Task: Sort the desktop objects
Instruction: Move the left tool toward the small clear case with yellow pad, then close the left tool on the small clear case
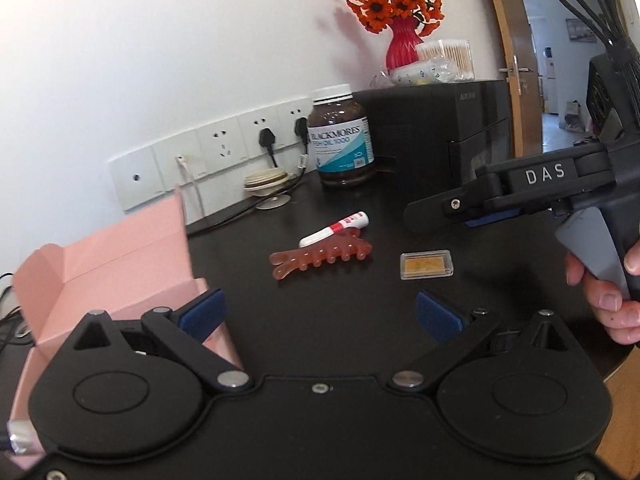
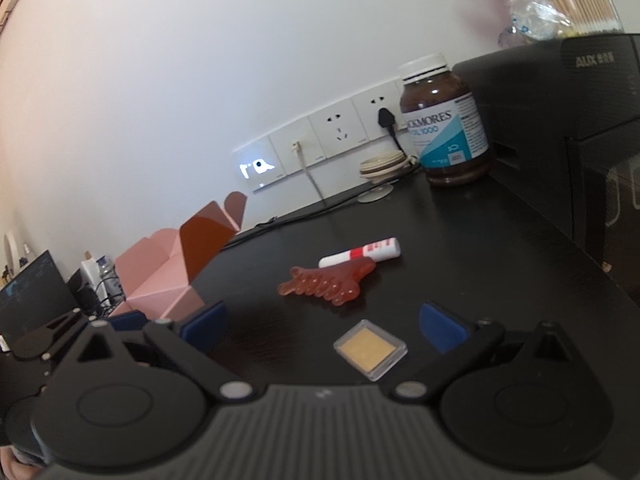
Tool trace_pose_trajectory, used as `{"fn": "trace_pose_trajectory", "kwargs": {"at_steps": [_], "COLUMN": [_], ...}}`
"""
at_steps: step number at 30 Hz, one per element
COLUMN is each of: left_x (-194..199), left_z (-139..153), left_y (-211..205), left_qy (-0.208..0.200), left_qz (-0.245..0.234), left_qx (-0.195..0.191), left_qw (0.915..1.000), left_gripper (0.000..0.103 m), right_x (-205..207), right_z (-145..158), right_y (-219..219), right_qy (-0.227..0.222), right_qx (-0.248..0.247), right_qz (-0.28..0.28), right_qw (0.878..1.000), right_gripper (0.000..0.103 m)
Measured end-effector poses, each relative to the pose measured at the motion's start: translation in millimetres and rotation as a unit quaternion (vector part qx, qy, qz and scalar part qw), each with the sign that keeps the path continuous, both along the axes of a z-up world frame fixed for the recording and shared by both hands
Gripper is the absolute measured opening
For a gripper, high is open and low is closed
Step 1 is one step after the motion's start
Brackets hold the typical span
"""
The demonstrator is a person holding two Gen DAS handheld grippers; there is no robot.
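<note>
Two tools hover over a dark table [image 1: 360, 320], both spread wide and empty: the left tool [image 1: 320, 316] beside one open pink box [image 1: 120, 272], the right tool [image 2: 324, 326] just above one small clear case [image 2: 370, 352]. Beyond lie one red comb [image 1: 320, 260] touching one white tube [image 1: 334, 229]. Farthest stands one brown bottle [image 1: 342, 136] near the wall sockets [image 1: 224, 148].
</note>
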State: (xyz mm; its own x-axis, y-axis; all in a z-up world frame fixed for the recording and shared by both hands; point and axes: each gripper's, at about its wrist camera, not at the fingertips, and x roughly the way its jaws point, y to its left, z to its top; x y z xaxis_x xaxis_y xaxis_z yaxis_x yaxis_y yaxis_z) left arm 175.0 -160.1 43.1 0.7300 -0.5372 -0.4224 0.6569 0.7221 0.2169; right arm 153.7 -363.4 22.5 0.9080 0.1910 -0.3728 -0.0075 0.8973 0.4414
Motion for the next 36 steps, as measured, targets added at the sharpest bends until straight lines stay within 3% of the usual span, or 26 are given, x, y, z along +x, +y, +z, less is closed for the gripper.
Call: {"fn": "trace_pose_trajectory", "kwargs": {"at_steps": [6,11,15,27,36], "left_x": [12.2,23.7,27.8,51.7,64.1], "left_z": [0.6,0.0,-6.1,-23.1,-24.9], "left_y": [-18.2,-35.6,-56.3,-96.1,-100.0], "left_qy": [-0.014,0.018,0.024,0.097,0.135], "left_qz": [-0.036,-0.081,-0.108,-0.132,-0.125], "left_qx": [0.011,-0.004,0.011,0.046,0.037], "left_qw": [0.9992,0.9966,0.9938,0.9854,0.9823], "left_gripper": [0.103,0.103,0.103,0.102,0.097], "right_x": [4.3,8.1,6.6,4.6,5.5], "right_z": [-5.1,-10.9,-12.5,-16.1,-16.9], "right_y": [-11.9,-22.2,-26.7,-37.0,-38.4], "right_qy": [0.026,0.047,0.046,0.040,0.037], "right_qx": [0.027,0.051,0.061,0.096,0.106], "right_qz": [-0.042,-0.073,-0.088,-0.094,-0.084], "right_qw": [0.998,0.995,0.993,0.990,0.990], "right_gripper": [0.102,0.102,0.103,0.102,0.102]}}
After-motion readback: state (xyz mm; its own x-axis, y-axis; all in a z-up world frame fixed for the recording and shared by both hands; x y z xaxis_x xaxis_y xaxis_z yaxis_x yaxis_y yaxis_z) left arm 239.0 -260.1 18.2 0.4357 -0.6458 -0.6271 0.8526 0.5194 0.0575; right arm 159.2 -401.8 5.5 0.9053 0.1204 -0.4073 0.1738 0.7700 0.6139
